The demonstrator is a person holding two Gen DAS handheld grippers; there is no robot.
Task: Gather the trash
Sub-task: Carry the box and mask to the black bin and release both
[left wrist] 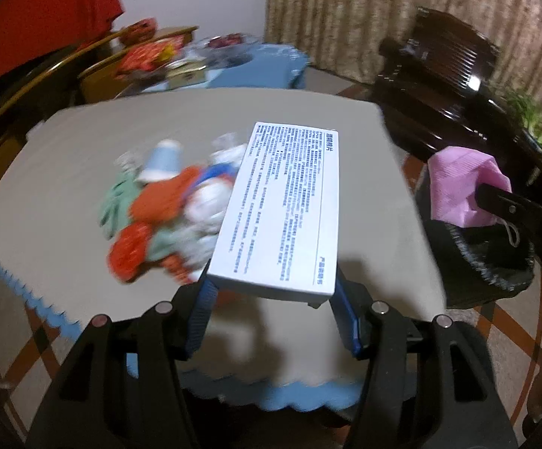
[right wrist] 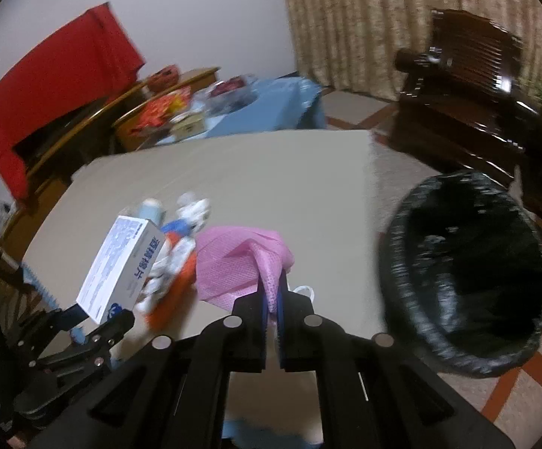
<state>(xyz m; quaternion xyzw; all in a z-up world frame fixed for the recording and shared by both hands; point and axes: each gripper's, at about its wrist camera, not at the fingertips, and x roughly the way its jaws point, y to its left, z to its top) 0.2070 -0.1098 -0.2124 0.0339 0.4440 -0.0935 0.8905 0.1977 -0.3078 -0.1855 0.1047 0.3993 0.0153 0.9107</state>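
The left gripper is clamped on a white carton, its blue-padded fingers pressing the two long sides at the carton's near end. The carton is flat, printed with blue text on its upper face, and extends away from the gripper over the table. It is held clear of the table surface.

The right gripper is closed tight on a pink face mask. The mask fabric is pinched between the two fingers and bunches upward and to the left of them; a white ear loop hangs just beside the right finger. In the left wrist view the same mask appears at the right, held above the near rim of the bin.

The table carries a beige cloth with a blue scalloped edge. A heap of remaining trash lies on the cloth left of the carton: orange, green and white crumpled wrappers and a pale blue paper cup; motion blur prevents closer identification.

The trash bin, lined with a black bag, stands on the floor to the right of the table, just beside the table edge. Its opening faces upward and its interior is too dark to show any contents.

Far side of the scene: a second table with a blue cloth, a dark wooden chair, a patterned curtain and a red cloth
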